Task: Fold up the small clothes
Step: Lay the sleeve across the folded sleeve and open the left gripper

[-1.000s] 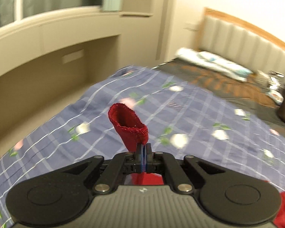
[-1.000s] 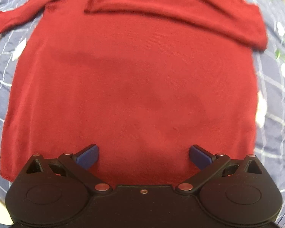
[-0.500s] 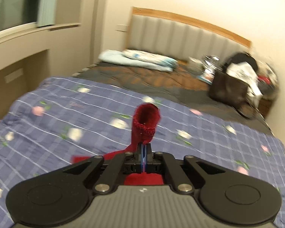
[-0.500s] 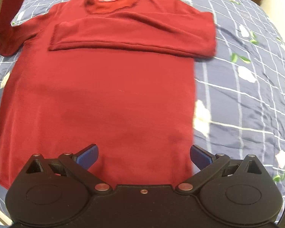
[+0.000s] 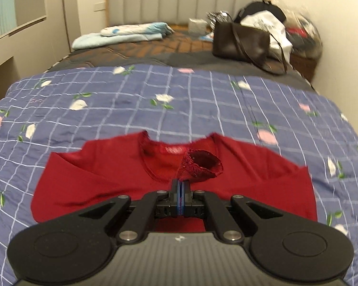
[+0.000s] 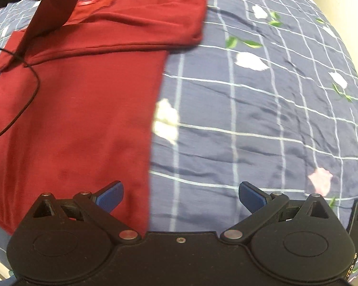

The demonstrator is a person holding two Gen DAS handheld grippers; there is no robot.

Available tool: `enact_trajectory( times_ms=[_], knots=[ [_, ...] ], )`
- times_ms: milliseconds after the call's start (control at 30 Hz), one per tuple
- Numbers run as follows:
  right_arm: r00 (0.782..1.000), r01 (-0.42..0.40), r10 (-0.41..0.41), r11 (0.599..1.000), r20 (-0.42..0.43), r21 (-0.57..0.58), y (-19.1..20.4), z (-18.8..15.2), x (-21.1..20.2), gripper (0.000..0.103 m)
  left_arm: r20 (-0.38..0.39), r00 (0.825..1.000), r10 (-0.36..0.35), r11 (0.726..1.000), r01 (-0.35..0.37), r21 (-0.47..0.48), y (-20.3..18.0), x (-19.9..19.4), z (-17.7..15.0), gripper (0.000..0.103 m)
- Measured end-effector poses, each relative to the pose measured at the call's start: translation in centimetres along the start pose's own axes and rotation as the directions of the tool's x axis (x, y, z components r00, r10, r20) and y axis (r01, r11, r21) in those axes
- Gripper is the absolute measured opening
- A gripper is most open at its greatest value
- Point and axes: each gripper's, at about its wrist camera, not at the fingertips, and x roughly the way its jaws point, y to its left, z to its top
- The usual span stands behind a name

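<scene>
Sweater [image 6: 83,109] in dark red lies flat on the checked bedspread [image 6: 262,119], one sleeve already folded across its chest, while your left gripper [image 5: 180,188], jaws pinched tight on the other sleeve's cuff [image 5: 200,164], carries it over the neckline; your right gripper [image 6: 180,194] hangs spread wide and empty above the sweater's right edge. Release too soon, or let the thin pinch slip, and the sleeve could land bunched or crooked. A second ago that cuff hung out beyond the sweater's left side.
</scene>
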Motion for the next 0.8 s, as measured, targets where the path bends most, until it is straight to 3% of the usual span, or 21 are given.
enact_trajectory(
  times_ms=[233, 467, 567, 733, 800],
  knots=[
    [1.0, 0.007, -0.007, 1.0, -0.002, 0.006, -2.1, -0.4, 0.3, 0.102, -0.073, 0.997, 0.004, 0.999, -0.002, 0.035, -1.7, 1.8, -1.4, 0.0],
    [1.0, 0.001, -0.001, 1.0, -0.013, -0.006, -2.6, -1.4, 0.2, 0.102, -0.182, 0.983, -0.018, 0.999, 0.023, 0.029, -1.9, 3.0, -3.0, 0.004],
    [1.0, -0.006, 0.006, 1.0, -0.017, -0.01, -2.7, -1.7, 0.2, 0.102, -0.224, 0.974, -0.041, 0.999, 0.043, 0.003, -1.6, 3.1, -3.8, 0.017],
    [0.999, -0.027, 0.026, 1.0, -0.029, -0.016, -2.6, -2.0, 0.4, 0.102, -0.251, 0.967, -0.043, 0.999, 0.04, -0.015, -1.4, 2.0, -5.0, 0.053],
    [0.999, -0.039, 0.038, 0.999, -0.037, -0.021, -2.6, -2.1, 0.5, 0.102, -0.256, 0.966, -0.041, 0.999, 0.034, -0.031, -1.3, 1.2, -5.5, 0.072]
  ],
)
